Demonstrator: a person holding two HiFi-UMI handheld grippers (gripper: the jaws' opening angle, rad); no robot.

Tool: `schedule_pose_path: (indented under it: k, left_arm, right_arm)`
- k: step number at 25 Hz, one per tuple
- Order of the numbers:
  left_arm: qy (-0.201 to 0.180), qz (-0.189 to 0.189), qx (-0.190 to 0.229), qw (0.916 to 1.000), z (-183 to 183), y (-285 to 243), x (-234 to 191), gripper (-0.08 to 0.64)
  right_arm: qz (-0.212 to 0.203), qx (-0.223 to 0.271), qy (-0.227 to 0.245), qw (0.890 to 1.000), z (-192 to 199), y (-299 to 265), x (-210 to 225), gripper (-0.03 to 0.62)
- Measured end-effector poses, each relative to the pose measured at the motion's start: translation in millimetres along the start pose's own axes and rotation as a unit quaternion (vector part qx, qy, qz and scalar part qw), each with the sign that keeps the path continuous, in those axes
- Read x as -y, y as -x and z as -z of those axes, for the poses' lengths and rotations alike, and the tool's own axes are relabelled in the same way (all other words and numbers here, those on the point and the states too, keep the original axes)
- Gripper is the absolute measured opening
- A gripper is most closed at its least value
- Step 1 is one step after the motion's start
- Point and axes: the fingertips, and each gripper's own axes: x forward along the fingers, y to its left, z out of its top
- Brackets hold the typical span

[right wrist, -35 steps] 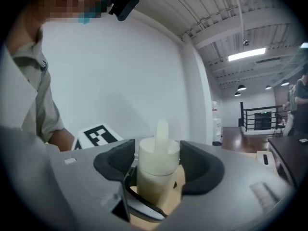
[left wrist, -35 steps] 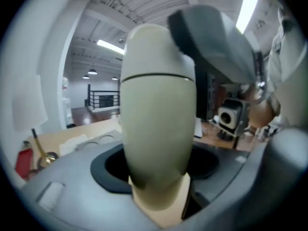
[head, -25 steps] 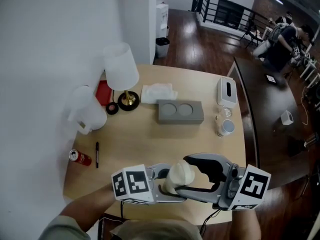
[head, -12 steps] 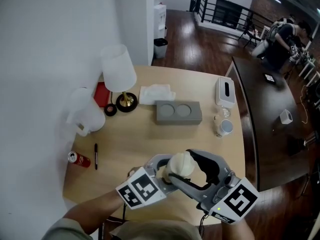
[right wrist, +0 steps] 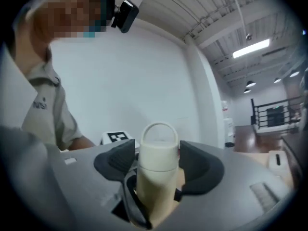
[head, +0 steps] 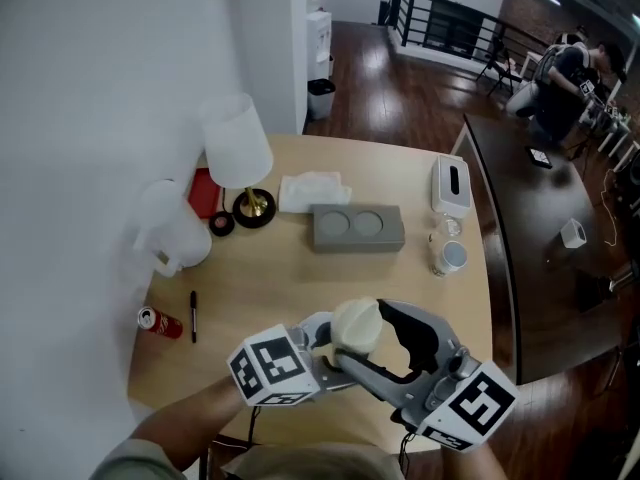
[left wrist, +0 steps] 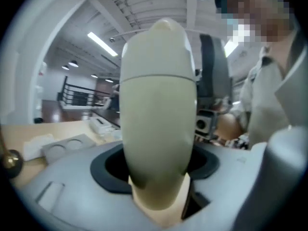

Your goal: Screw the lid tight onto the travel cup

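On the wooden table [head: 270, 278] stood a white-shaded lamp [head: 236, 140], a white jug [head: 172, 230] and a grey block with two round recesses [head: 358, 228]. A red can [head: 160, 321] lay just beside a black pen [head: 193, 315]; a white tissue box [head: 452, 186] stood near the right edge.

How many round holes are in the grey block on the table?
2. Both are in the top of the grey block, side by side: the left hole and the right hole. None looks hidden.
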Motion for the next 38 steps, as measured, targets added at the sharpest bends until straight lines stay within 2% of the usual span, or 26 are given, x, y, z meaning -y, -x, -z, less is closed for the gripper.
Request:
schedule_pose_path:
  k: [2,3,5,8,11,14,17,19,22,25,27,28,30,31,33,35,36,38]
  left_arm:
    - [-0.003,0.092,-0.003,0.9958,-4,4,29,0.316]
    - [-0.012,0.123,-0.016,0.9922,-3,6,40,0.316]
    - [-0.031,0.161,-0.047,0.9854,1,9,56,0.316]
    - [-0.045,0.177,-0.063,0.9811,5,12,64,0.316]
    - [-0.056,0.161,-0.059,0.9835,4,8,61,0.316]
    - [-0.066,0.11,-0.054,0.9903,2,3,45,0.316]
    - [-0.082,0.02,-0.05,0.9952,0,-1,20,0.316]
    - [-0.093,-0.044,-0.05,0.9934,-1,-2,3,0.316]
    - [-0.101,-0.134,-0.054,0.9843,-2,2,-20,0.316]
    - [-0.092,-0.221,-0.072,0.9681,8,10,-42,0.316]
    - [-0.084,-0.255,-0.085,0.9596,14,12,-51,0.316]
    - [-0.077,-0.256,-0.089,0.9594,17,12,-52,0.316]
    - [-0.059,-0.22,-0.094,0.9691,23,8,-45,0.316]
    - [-0.047,-0.18,-0.092,0.9782,25,6,-38,0.316]
    - [-0.014,-0.076,-0.075,0.9942,22,2,-17,0.316]
    - [0.015,0.01,-0.058,0.9981,20,2,3,0.316]
    - [0.023,0.038,-0.057,0.9974,21,3,10,0.316]
    - [0.026,0.069,-0.068,0.995,23,3,20,0.316]
  right_arm:
    - [-0.079,0.001,-0.034,0.996,-6,7,-11,0.287]
    - [-0.114,-0.001,-0.042,0.993,-8,12,-15,0.288]
    - [-0.173,-0.011,-0.045,0.984,-7,16,-24,0.296]
    - [-0.223,-0.012,-0.046,0.974,-7,15,-37,0.296]
    - [-0.206,0.003,-0.032,0.978,-11,14,-37,0.295]
    - [-0.152,0.007,0.0,0.988,-11,8,-29,0.293]
    - [-0.08,0.005,0.045,0.996,-11,-2,-22,0.291]
    - [-0.031,0.006,0.069,0.997,-12,-9,-18,0.291]
    - [0.038,0.005,0.082,0.996,-9,-15,-9,0.291]
    - [0.097,-0.001,0.068,0.993,-3,-19,2,0.291]
    - [0.13,-0.006,0.05,0.99,3,-21,8,0.291]
    - [0.14,-0.009,0.042,0.989,5,-22,10,0.291]
    - [0.136,-0.011,0.035,0.99,9,-24,9,0.292]
    - [0.121,-0.012,0.033,0.992,9,-24,6,0.293]
    - [0.067,-0.011,0.028,0.997,7,-21,-4,0.296]
    - [0.004,-0.018,0.017,1.0,6,-13,-14,0.309]
    - [-0.021,-0.024,0.012,0.999,6,-8,-17,0.313]
    - [-0.051,-0.037,0.009,0.998,7,1,-16,0.313]
